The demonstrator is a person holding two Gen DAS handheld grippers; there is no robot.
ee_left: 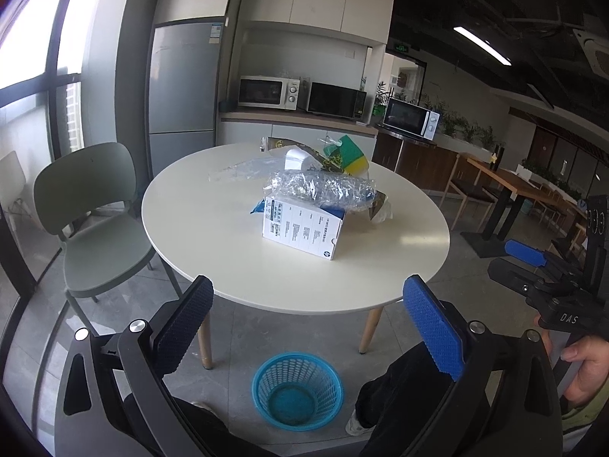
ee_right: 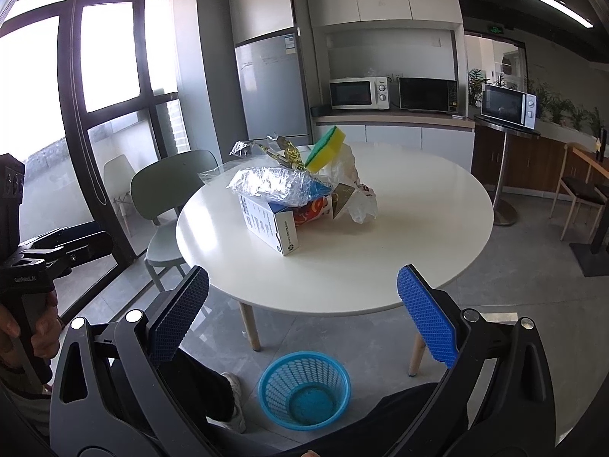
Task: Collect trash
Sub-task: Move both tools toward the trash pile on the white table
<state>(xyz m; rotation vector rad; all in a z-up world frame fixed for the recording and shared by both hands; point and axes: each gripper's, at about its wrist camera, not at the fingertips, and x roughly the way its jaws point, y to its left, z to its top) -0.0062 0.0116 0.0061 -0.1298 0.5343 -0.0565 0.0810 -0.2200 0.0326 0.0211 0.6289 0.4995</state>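
Observation:
A pile of trash lies on the round white table [ee_left: 213, 251] [ee_right: 418, 251]: a white printed box [ee_left: 304, 230] [ee_right: 272, 224], crumpled clear plastic wrap [ee_left: 323, 188] [ee_right: 274, 184] on top of it, a yellow-green sponge [ee_left: 352, 154] [ee_right: 325, 148], a clear plastic bag [ee_right: 356, 194] and a patterned wrapper [ee_right: 283, 152]. A blue mesh wastebasket [ee_left: 297, 392] [ee_right: 304, 392] stands empty on the floor in front of the table. My left gripper [ee_left: 308, 323] and my right gripper [ee_right: 304, 316] are both open and empty, held short of the table's near edge above the basket.
A green chair [ee_left: 91, 209] [ee_right: 167, 198] stands left of the table. A fridge [ee_left: 182, 87], a counter with microwaves [ee_left: 266, 93] and wooden tables [ee_left: 506, 186] lie beyond. The person's legs [ee_left: 403, 392] flank the basket. The right gripper also shows at the right of the left wrist view [ee_left: 533, 266].

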